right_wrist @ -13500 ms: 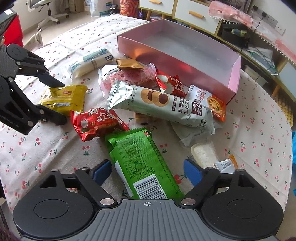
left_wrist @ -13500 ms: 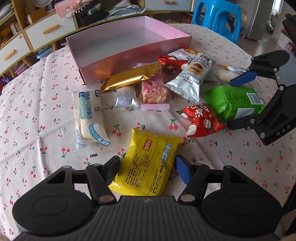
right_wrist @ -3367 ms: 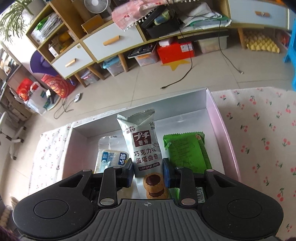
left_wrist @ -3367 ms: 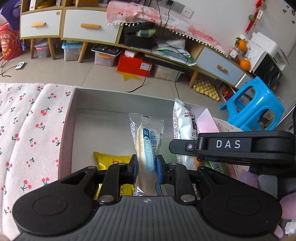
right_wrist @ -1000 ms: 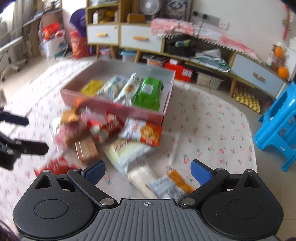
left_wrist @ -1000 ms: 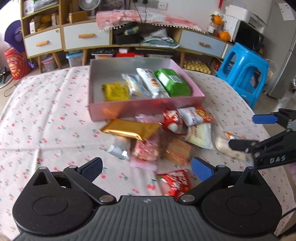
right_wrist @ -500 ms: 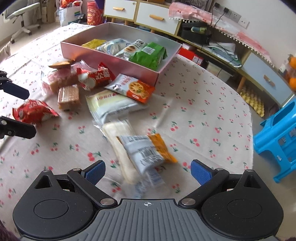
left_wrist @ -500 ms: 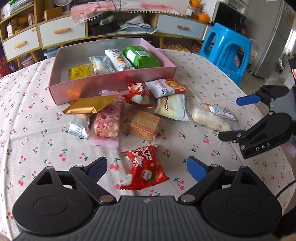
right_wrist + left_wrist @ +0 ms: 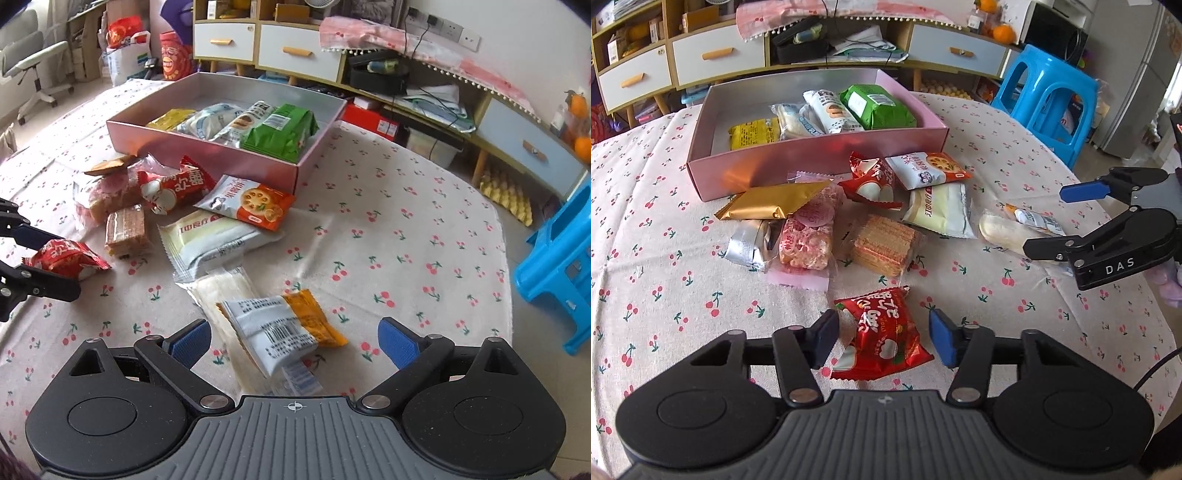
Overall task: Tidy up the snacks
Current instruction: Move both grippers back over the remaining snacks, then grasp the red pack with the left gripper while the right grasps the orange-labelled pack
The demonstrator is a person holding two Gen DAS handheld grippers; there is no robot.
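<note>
The shiny red snack bag (image 9: 881,334) lies on the desk with the cherry cloth (image 9: 665,258), between the wide-open left tongs (image 9: 882,338), while the grey and orange snack packet (image 9: 280,328) lies between the wide-open right tongs (image 9: 293,338), near the pink box (image 9: 820,168).
</note>
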